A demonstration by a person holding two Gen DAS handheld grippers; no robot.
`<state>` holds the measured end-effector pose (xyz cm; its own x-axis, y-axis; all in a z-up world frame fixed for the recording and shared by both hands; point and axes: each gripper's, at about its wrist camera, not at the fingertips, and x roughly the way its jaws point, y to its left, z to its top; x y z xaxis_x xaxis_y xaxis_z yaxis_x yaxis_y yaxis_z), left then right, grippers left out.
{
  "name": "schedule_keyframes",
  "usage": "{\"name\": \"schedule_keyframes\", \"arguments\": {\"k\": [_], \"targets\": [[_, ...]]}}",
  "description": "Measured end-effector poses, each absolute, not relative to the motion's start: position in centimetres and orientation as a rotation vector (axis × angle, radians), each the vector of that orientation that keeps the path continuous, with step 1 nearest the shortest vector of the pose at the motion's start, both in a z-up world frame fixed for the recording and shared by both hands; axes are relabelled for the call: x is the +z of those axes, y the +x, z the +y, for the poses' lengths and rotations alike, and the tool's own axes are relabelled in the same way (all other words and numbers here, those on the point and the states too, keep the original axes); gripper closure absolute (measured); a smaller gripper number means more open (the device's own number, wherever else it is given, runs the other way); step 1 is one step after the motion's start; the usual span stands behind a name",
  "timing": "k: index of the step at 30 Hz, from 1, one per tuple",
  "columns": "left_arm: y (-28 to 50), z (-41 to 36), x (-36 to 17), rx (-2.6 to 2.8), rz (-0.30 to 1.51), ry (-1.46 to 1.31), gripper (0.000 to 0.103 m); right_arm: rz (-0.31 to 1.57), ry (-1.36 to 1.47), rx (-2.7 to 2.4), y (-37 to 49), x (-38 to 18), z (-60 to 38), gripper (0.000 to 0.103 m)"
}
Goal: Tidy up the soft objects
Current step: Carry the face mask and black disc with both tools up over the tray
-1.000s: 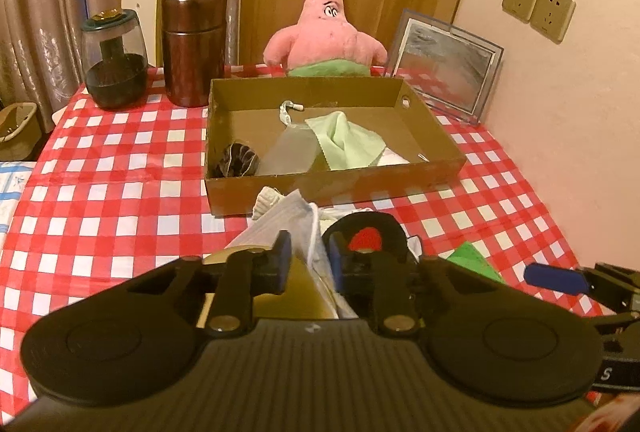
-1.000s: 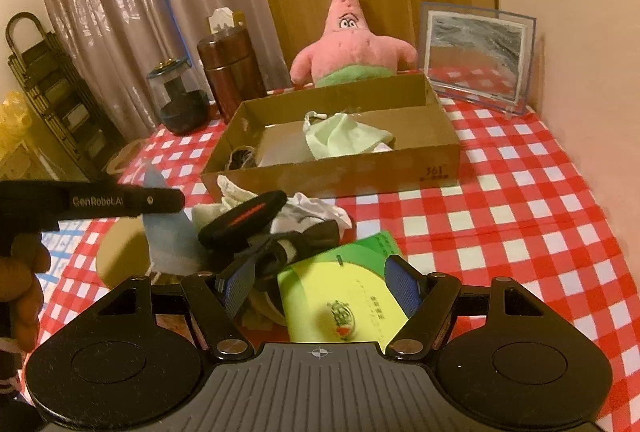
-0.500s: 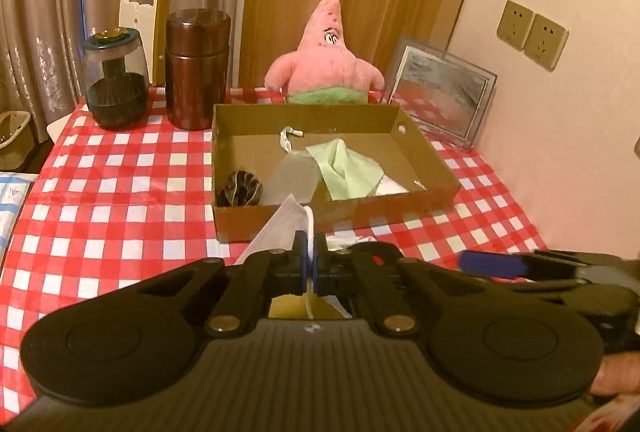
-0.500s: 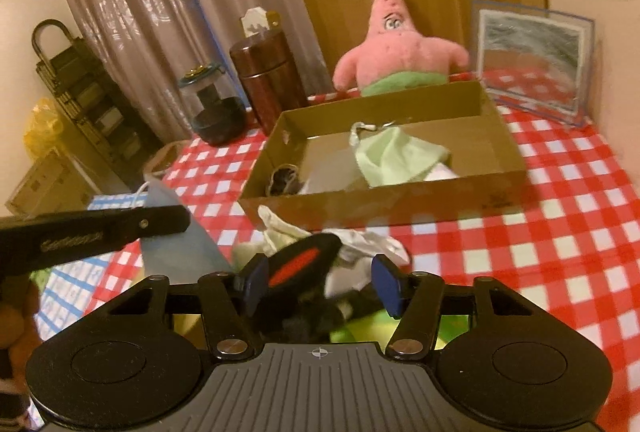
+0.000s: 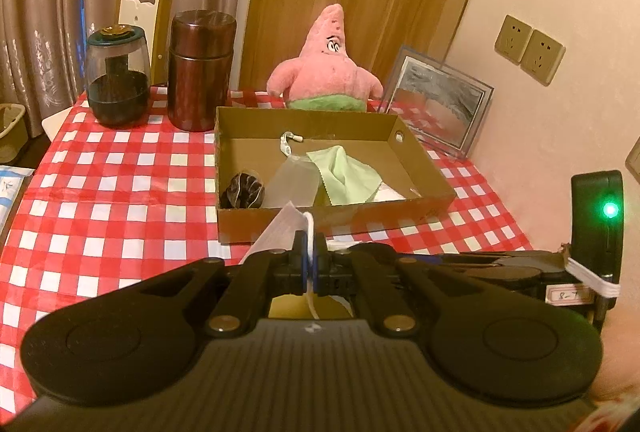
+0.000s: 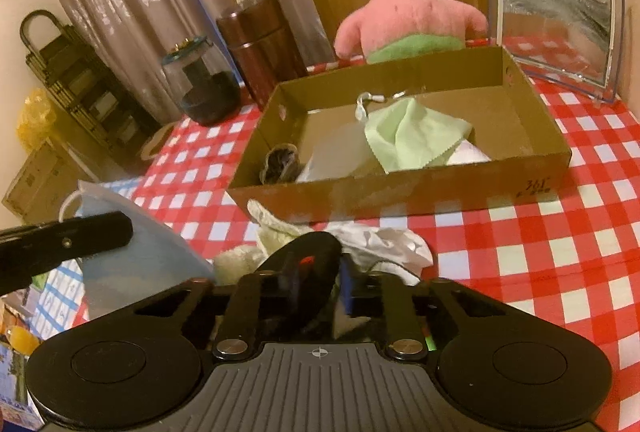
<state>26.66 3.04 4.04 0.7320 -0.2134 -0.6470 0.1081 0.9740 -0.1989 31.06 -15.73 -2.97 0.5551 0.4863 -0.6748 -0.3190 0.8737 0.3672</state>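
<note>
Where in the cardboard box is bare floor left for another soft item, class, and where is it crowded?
In the cardboard box, the back-left floor behind the dark mesh ball and the right end beyond the green cloth are bare. The front middle is crowded: ball, translucent pouch and cloth lie close.

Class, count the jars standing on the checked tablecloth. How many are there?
2. A glass jar with dark contents stands at the back left; a brown canister stands right beside it. None seems hidden.

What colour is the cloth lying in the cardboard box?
Pale green cloth, clearest in the right wrist view.
</note>
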Motion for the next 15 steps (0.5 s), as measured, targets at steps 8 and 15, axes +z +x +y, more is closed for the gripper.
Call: {"name": "schedule_keyframes", "arguments": {"k": [8,15], "targets": [[26.1,3.7,5.5,-0.195,0.702,-0.182,0.102,0.757,0.252,0.473,29.4,0.7,-16.8,0.094],[25.4,3.7,8.4,-0.202,0.656,-0.176,0.102,0.698,0.251,0.455,27.9,3.8,-18.2,0.094]]}}
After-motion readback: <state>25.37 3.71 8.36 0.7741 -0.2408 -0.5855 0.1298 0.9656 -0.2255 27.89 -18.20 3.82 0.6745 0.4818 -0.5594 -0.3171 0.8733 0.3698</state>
